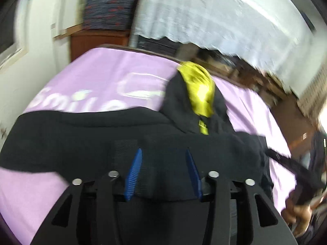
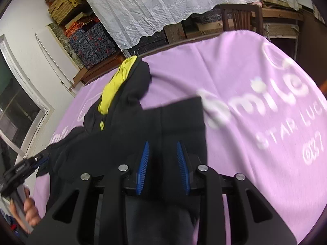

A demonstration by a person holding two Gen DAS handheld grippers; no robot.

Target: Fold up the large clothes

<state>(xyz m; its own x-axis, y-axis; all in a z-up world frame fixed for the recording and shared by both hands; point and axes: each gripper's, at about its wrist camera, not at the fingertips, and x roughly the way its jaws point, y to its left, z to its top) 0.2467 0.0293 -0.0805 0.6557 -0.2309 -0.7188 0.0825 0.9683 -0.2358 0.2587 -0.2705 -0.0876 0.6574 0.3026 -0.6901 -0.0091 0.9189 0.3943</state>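
Here black hoodie (image 2: 143, 126) nears lilac blanket's (image 2: 245, 71) far edge.

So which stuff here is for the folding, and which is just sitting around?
For the folding:
- black hoodie with yellow hood lining
- left gripper
- right gripper
- purple blanket it lies on

Just sitting around:
- white lace cloth
- patterned boxes
- wooden chair
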